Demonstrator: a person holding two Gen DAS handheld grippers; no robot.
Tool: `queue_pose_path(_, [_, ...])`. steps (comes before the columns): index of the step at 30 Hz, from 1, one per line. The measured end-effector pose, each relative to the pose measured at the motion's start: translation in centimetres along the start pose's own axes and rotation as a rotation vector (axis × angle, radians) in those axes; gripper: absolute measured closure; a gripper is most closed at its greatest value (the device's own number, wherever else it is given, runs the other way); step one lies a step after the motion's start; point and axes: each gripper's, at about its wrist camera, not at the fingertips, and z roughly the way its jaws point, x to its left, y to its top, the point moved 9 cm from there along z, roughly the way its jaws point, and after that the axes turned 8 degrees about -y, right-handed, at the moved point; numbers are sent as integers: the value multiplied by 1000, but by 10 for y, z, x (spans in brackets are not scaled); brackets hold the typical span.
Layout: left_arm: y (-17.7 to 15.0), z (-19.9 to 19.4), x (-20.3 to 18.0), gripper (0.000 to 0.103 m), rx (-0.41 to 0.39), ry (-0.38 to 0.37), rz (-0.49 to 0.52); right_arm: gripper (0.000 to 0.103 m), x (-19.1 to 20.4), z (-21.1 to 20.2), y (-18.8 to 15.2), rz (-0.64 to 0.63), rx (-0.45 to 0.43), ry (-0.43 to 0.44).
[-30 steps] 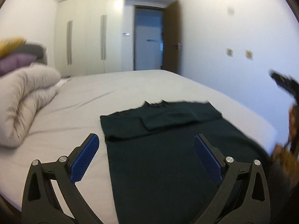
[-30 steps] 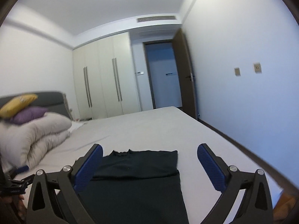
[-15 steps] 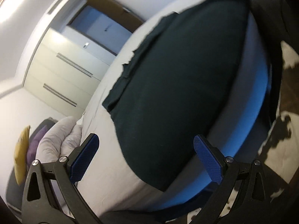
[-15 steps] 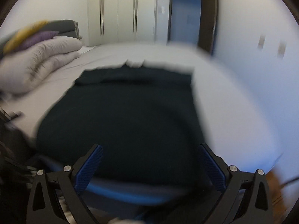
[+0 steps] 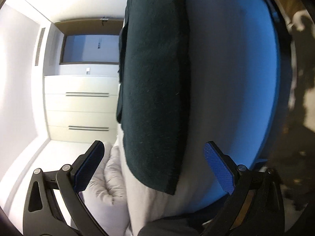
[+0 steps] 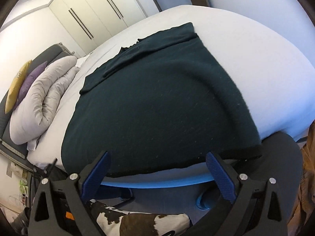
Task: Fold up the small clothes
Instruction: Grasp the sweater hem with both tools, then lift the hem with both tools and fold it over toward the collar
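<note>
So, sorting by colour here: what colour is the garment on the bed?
Very dark green, nearly black: the garment shows best in the right wrist view.

A garment (image 6: 157, 106) lies flat on the bed (image 6: 256, 63), reaching its near edge. A rolled duvet (image 6: 45, 98) sits left of it, pillows (image 6: 21, 84) behind, wardrobes (image 6: 94, 13) beyond the bed.

dark green garment (image 6: 157, 102), white sheet (image 6: 246, 45), blue fingers (image 6: 220, 174), purple cushion (image 6: 29, 82)
</note>
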Motion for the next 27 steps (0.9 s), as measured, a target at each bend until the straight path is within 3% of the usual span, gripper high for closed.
queue_pose_path(5, [-16,17,3,0,59,64,25,3,1,-1,5,8,-12,7])
queue_pose_path(13, [-16,29,-5,0,37,84,109,3,3,0,6,15,-16,17])
queue_pose_path(16, [-15,26,8,0,25,91,44,3,5,-2,8,13,-22,25])
queue_pose_path(19, [-13,21,18,0,-1,49,-31,3,4,-3,11,9,-35,20])
queue_pose_path(22, [-9,7,39,25,-45,107,-96,3,4,-6,14,8,-51,16])
queue_pose_path(27, [-6,-11,67,32,-106,110,-205,3,12,-11,16,-94,-81,-35])
